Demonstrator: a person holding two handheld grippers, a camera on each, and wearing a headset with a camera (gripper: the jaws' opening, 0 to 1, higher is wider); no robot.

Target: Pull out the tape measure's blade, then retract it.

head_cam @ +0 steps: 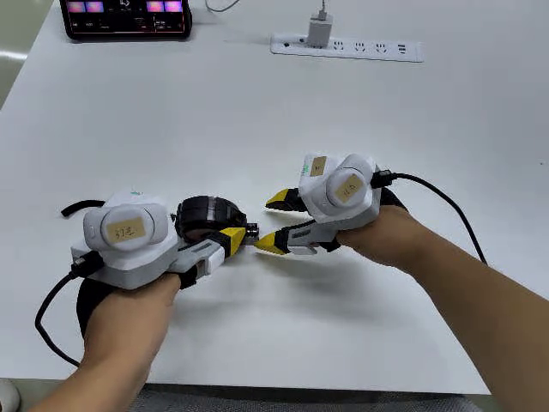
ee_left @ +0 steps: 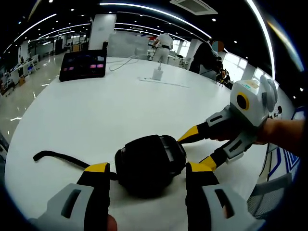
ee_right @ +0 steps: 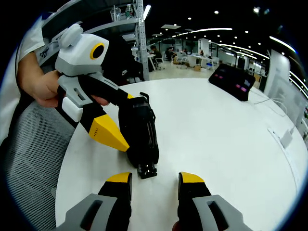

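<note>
1. Tape measure (head_cam: 208, 216) on the white table (head_cam: 257, 103), squeezed by my left claw (ee_left: 150, 169) from both sides.
2. My right claw (ee_right: 155, 179) gapes, holding nothing, tips just by the blade end (ee_right: 147, 170).
3. Both claws sit low, facing each other.

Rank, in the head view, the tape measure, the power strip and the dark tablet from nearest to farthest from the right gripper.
Measured from the right gripper:
1. tape measure, on the table just to the left of the jaw tips.
2. power strip, at the far edge of the table, towards the right.
3. dark tablet, at the far left corner.
</note>
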